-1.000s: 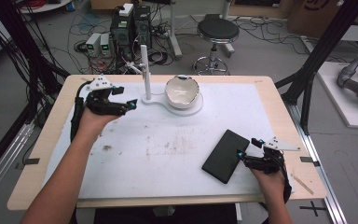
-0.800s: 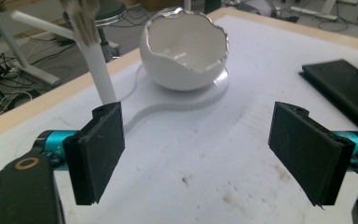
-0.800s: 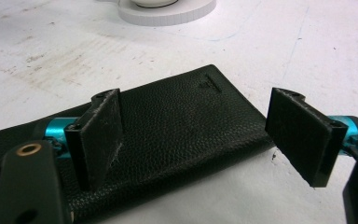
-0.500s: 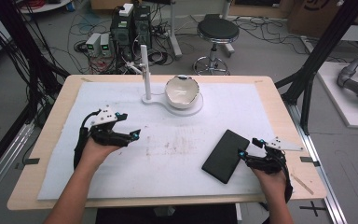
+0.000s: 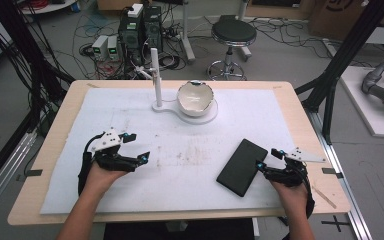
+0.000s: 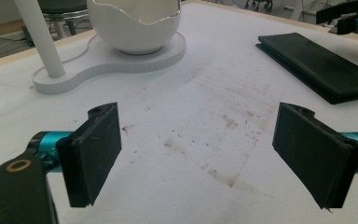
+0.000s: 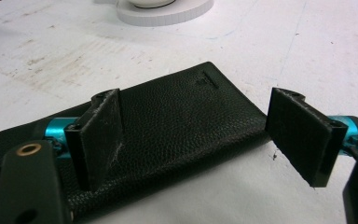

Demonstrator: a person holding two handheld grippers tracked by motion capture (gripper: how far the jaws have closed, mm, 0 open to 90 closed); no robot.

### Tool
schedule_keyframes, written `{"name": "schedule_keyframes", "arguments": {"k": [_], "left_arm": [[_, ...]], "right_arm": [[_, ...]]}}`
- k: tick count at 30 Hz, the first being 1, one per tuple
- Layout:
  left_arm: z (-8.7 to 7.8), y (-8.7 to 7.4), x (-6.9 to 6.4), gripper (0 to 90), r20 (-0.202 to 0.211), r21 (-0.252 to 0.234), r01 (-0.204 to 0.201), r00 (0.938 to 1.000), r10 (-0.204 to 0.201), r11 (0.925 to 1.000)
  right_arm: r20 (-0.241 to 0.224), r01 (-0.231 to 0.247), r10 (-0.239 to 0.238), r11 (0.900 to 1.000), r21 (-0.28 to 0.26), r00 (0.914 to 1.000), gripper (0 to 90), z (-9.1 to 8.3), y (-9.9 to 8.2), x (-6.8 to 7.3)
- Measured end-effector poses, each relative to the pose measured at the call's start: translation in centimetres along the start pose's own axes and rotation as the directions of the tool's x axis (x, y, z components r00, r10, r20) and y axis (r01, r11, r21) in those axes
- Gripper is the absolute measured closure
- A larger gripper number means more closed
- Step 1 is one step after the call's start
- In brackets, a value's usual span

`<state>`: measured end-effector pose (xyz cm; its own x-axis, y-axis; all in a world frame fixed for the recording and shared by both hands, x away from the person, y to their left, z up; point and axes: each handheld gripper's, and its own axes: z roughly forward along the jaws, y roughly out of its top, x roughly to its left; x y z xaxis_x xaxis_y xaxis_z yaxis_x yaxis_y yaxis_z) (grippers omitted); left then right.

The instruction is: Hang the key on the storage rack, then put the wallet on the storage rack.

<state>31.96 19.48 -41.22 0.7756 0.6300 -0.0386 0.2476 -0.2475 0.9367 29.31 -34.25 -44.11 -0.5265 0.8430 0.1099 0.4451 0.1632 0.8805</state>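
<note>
A black leather case [image 5: 241,166] lies flat on the white mat [image 5: 190,190] at the right front. My right gripper [image 5: 266,158] is open at its near right edge. In the right gripper view one pad [image 7: 100,133] hangs over the case [image 7: 177,116] and the other stands past its edge, neither pressing on it. My left gripper [image 5: 139,146] is low over the mat at the left and open; its jaws have just been opening, with nothing between them. In the left gripper view the gripper [image 6: 198,140] faces stained bare mat, with the case [image 6: 321,65] farther off.
A white eggshell-shaped bowl [image 5: 195,97] sits on a flat white base [image 5: 166,107] with an upright post [image 5: 154,75] at the back middle of the table. Brown stains mark the mat's centre [image 5: 195,155]. A stool and computers stand on the floor beyond.
My left hand has come back from beside the post toward the person and sunk to just above the mat. The right hand and the case have stayed put.
</note>
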Motion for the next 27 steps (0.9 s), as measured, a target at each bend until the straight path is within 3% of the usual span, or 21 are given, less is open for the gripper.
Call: {"name": "schedule_keyframes", "arguments": {"k": [4,19,22,27], "left_arm": [[0.0,-0.4,-0.1,15.5,0.010,-0.022,-0.002,1.0000,0.002,0.9998],[-0.1,-0.9,0.8,15.5,0.001,-0.011,-0.006,1.0000,0.006,0.9999],[0.2,-0.9,0.8,15.5,0.012,-0.004,-0.014,0.9998,0.014,0.9999],[0.3,-0.8,0.7,15.4,0.013,-0.002,-0.027,0.9996,0.027,0.9996]], "right_arm": [[0.000,0.003,-0.003,1.0000,0.002,1.0000,19.8,0.0,0.0,0.2],[0.023,-0.002,0.002,1.0000,0.005,0.9997,19.7,-0.3,-0.1,1.3],[0.040,-0.031,0.031,0.9994,0.015,0.9987,19.7,-0.4,-0.1,1.8],[0.047,-0.097,0.094,0.9922,0.078,0.9945,19.7,0.5,-0.2,2.0]]}}
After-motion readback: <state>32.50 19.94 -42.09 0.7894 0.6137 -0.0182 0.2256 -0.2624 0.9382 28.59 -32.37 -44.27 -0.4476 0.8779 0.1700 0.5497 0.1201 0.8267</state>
